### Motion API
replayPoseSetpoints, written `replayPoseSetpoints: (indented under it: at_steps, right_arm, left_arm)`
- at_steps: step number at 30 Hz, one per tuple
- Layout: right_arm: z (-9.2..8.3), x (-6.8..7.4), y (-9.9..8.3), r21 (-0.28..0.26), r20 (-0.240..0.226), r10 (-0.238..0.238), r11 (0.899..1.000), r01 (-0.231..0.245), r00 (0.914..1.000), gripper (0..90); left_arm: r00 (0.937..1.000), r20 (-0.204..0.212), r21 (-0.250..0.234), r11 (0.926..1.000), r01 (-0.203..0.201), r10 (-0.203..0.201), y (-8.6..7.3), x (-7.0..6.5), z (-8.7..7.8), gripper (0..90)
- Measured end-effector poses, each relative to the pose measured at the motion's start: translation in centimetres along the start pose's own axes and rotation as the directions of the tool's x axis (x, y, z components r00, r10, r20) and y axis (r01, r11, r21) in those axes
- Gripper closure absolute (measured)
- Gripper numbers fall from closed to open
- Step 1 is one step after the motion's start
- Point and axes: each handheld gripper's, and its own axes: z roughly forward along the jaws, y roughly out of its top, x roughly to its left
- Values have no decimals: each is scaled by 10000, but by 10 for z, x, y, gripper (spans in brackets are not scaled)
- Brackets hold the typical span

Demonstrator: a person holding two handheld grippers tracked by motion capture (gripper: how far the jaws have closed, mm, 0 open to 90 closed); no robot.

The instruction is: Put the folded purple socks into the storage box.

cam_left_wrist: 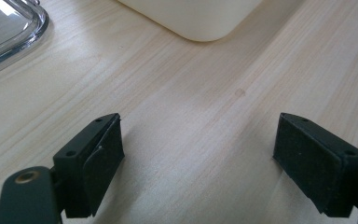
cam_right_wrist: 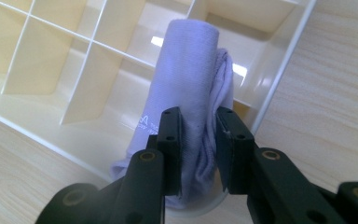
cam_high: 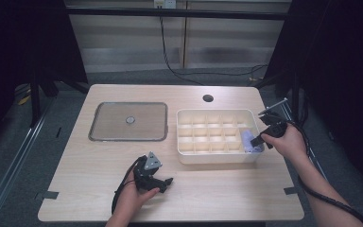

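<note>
From above, I am resting my left gripper (cam_high: 163, 183) low on the table (cam_high: 227, 189), in front of the box (cam_high: 217, 159) and to the right of the clear lid (cam_high: 128, 121) lying flat farther back. My right gripper (cam_high: 259, 140) is reaching in from the right over the box's near right corner, where a pale lilac sock (cam_high: 249, 141) is sitting in the end compartment. Along my left gripper (cam_left_wrist: 198, 154), I am looking at bare wood between jaws standing wide apart with nothing in them; the rounded corner of the box (cam_left_wrist: 200, 23) is showing ahead, and the lid's edge (cam_left_wrist: 14, 37) at upper left. Along my right gripper (cam_right_wrist: 199, 147), I am pinching the rolled sock (cam_right_wrist: 186, 74) near its lower end, both pads pressing into the cloth. The roll is standing up out of the box (cam_right_wrist: 279, 70), leaning past the white dividers, its lower end hanging over the near wall.
</note>
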Motion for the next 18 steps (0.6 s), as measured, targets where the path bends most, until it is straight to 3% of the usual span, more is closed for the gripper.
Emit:
replayPoseSetpoints:
  at_steps: [18]
  right_arm:
    - [2, 7, 0, 73, 538, -387, 9992, 384, 9978, 735]
  left_arm:
    - [10000, 23, -13, 10000, 3, -3, 0, 0, 0, 153]
